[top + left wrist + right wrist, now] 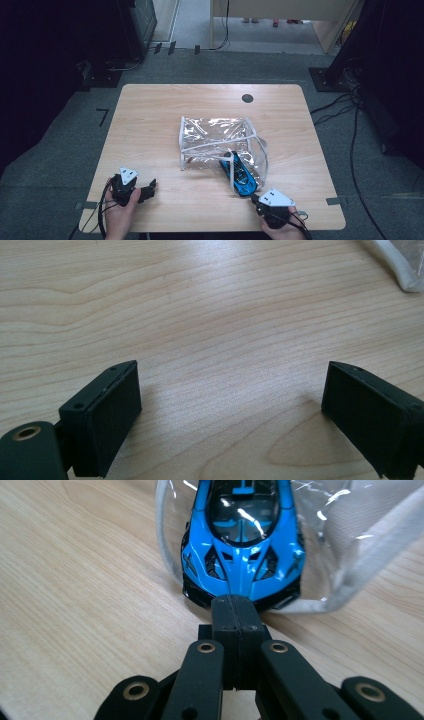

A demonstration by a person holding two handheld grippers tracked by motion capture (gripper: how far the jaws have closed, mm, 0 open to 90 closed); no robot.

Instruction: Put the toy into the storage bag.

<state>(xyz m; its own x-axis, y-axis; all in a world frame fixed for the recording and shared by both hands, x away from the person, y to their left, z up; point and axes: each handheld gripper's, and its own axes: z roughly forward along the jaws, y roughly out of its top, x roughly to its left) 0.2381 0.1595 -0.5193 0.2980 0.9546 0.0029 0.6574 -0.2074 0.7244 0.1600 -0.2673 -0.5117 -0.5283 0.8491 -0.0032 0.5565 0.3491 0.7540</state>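
Where the clear plastic bag (220,142) opens toward the near right, a blue toy car (240,175) lies partly inside it, its near end projecting out of the mouth onto the wooden table (150,125). In the right gripper view, the car (243,545) points its end toward the camera, with the bag's white-edged rim (165,545) curving around both of its sides.

The right gripper (256,199) sits at the near right edge of the table, just beyond the car's near end. Its jaws are pressed fully together with nothing between them, and the right gripper view shows the closed jaw tips (235,611) touching or almost touching the car's end; which of the two cannot be told. A hand (280,231) holds this gripper from the near edge.

The left gripper (149,189) rests at the near left of the table, well apart from the bag and the car. Its jaws are spread wide, and bare wood grain lies between its pads (117,415). A corner of the bag's white edge (400,270) appears at the far right of the left gripper view. The left hand (120,212) grasps this gripper's body.

Farther out, a small dark round disc (247,98) sits in the table's far edge zone. Grey carpet (200,65) surrounds the table, and black cables (340,110) run across the floor at the right.
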